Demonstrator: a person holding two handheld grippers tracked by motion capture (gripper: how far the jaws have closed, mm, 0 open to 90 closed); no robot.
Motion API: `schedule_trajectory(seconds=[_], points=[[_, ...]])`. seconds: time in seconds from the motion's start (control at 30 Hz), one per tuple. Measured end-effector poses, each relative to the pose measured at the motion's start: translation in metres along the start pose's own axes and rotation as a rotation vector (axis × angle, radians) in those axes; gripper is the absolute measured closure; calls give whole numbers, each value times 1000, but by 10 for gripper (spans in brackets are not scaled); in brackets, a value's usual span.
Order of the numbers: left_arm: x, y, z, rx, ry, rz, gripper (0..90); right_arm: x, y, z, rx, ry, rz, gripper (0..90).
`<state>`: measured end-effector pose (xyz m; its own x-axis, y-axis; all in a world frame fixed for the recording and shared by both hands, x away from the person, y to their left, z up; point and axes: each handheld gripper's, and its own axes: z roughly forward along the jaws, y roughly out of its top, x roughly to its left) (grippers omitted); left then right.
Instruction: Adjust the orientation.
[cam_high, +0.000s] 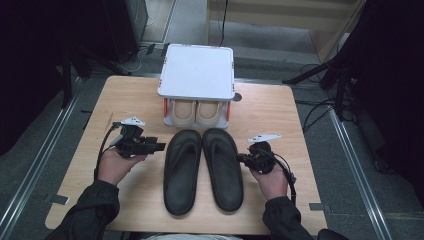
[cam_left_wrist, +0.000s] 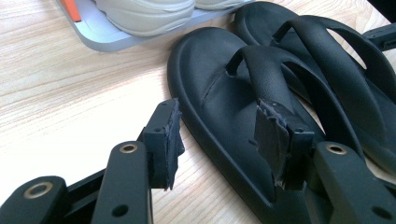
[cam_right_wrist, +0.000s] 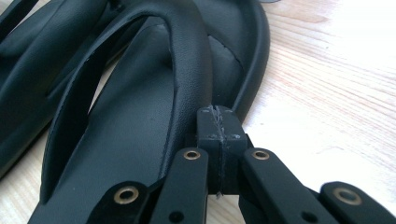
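Two black flip-flops lie side by side on the wooden table (cam_high: 280, 115), the left one (cam_high: 181, 170) (cam_left_wrist: 210, 88) and the right one (cam_high: 224, 167) (cam_right_wrist: 140, 116). My left gripper (cam_high: 160, 146) (cam_left_wrist: 219, 140) is open beside the left flip-flop. That sandal's outer edge lies between its jaws, and the pads (cam_left_wrist: 168, 140) do not touch it. My right gripper (cam_high: 241, 158) (cam_right_wrist: 219, 135) is shut, its pads pressed together with nothing between them, right at the outer rim of the right flip-flop where the strap comes down.
Behind the flip-flops stands a small rack with a white top (cam_high: 197, 70) and orange posts. A pair of beige shoes (cam_high: 195, 112) (cam_left_wrist: 144, 14) sits on its lower grey shelf (cam_left_wrist: 102, 35). Bare wood flanks the sandals, and dark stands and cables ring the table.
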<state>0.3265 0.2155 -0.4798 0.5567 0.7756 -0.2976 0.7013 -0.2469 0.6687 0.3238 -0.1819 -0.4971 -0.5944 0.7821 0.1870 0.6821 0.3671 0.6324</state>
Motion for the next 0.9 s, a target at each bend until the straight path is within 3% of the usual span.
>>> schedule_trajectory(seconds=[0.13, 0.27, 0.57, 0.77, 0.9], points=[[2, -2, 1, 7, 11, 11, 530, 5, -1, 0, 7, 7, -11, 900], [9, -5, 2, 30, 17, -6, 580, 11, -2, -1, 4, 6, -26, 900], [9, -7, 5, 50, -27, -3, 857, 19, -5, 1, 0, 33, -38, 900], [7, -7, 9, 54, -32, 16, 868, 24, -6, 2, -4, 45, -40, 900], [7, -8, 10, 61, -39, 24, 869, 21, -6, 1, -14, 62, -9, 900]])
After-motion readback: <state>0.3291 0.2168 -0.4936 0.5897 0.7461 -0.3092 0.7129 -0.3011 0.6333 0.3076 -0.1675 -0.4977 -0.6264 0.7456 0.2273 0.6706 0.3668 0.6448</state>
